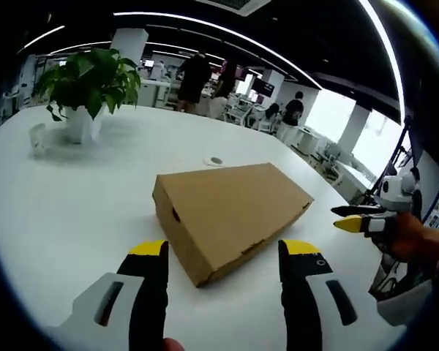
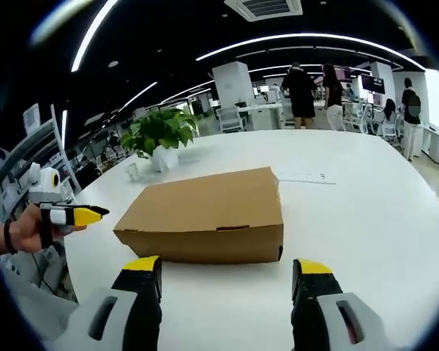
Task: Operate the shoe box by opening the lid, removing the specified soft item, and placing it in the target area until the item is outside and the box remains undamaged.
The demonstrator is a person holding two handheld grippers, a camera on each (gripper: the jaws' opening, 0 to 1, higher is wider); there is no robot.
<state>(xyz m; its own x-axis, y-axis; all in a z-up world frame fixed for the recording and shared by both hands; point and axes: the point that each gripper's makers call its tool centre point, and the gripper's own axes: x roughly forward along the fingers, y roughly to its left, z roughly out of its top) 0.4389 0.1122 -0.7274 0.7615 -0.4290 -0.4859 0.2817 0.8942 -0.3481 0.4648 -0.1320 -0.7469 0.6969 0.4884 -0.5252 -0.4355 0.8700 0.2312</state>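
Note:
A closed brown cardboard shoe box lies flat on the white table, its lid down, so whatever is inside is hidden. My left gripper hovers just short of the box's near corner, open, with the yellow-tipped jaws spread wide and nothing between them. In the right gripper view the same box shows its long front side. My right gripper stands open a little in front of that side, empty. Each gripper also appears in the other's view, held by a hand: the right gripper and the left gripper.
A potted green plant stands at the table's far side, with a small white cup beside it. A round port sits in the tabletop behind the box. Several people and desks are far back in the office.

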